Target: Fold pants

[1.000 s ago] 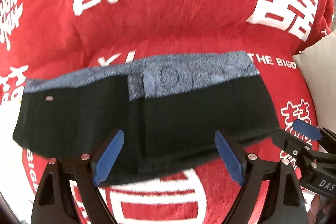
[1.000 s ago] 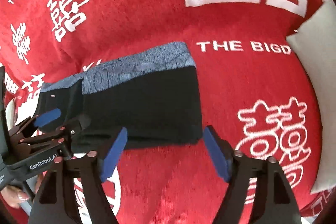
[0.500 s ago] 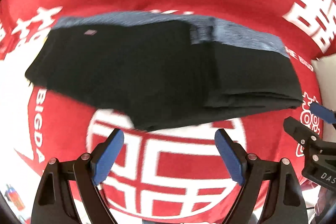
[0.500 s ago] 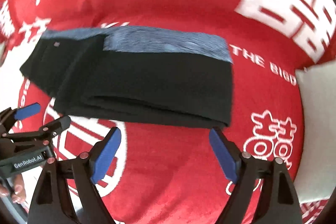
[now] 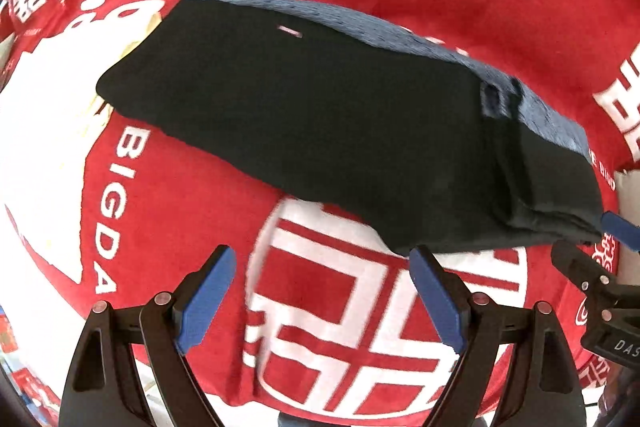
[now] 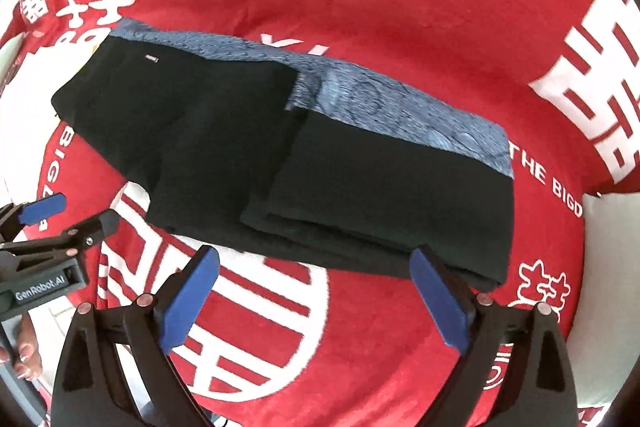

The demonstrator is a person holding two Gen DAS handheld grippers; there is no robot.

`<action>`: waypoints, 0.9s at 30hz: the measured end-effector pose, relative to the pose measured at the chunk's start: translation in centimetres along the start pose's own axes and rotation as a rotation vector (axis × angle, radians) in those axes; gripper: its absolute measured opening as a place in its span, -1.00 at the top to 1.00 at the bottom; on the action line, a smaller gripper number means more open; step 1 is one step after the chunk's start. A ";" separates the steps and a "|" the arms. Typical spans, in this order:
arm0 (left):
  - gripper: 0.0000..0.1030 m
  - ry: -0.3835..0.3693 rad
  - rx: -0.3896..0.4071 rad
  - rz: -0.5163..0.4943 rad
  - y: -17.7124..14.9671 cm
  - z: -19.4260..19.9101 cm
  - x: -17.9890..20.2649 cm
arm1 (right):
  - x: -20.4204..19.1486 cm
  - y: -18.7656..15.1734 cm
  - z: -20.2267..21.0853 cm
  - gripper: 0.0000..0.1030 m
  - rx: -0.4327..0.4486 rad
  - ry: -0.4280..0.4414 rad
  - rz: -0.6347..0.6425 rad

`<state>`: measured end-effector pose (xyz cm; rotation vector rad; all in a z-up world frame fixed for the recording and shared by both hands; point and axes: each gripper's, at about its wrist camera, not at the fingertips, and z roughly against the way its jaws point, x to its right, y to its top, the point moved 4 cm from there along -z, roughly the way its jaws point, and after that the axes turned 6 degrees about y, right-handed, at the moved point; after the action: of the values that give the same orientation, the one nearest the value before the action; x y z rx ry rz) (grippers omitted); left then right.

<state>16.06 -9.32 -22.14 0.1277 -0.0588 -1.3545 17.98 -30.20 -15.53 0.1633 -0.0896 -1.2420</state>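
The black pants [image 5: 340, 131] with a blue-grey band along the far edge lie folded into a long flat stack on the red blanket; they also show in the right wrist view [image 6: 280, 163]. My left gripper [image 5: 320, 295] is open and empty, hovering just short of the stack's near edge. My right gripper [image 6: 316, 295] is open and empty, its right pad near the stack's near right corner. Each gripper shows at the edge of the other's view: the right one [image 5: 600, 267], the left one [image 6: 52, 223].
The red blanket [image 6: 400, 7] with white characters and lettering covers the whole surface. A pale cushion [image 6: 612, 287] lies at the right edge. Small cluttered items show at the far left edge [image 5: 8, 331].
Both grippers have pulled back from the pants toward me and swung their view. They were at the stack's near edge a second ago; now they sit clear of it, still open.
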 end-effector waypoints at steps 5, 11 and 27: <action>-0.72 -0.008 0.009 0.053 1.3 -0.6 -2.5 | -1.6 1.2 -0.5 -0.88 -0.019 -0.015 0.030; -0.72 -0.053 0.019 0.166 3.1 -1.7 -6.6 | -2.8 2.1 -1.3 -0.89 -0.040 -0.025 0.039; -0.72 -0.433 0.062 0.474 7.7 -7.1 -14.9 | -4.1 2.2 -3.1 -0.89 -0.079 -0.051 0.039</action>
<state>21.16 7.26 -27.75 -0.1249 -0.4675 -0.8859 19.21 -25.44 -18.07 0.0613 -0.0879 -1.2085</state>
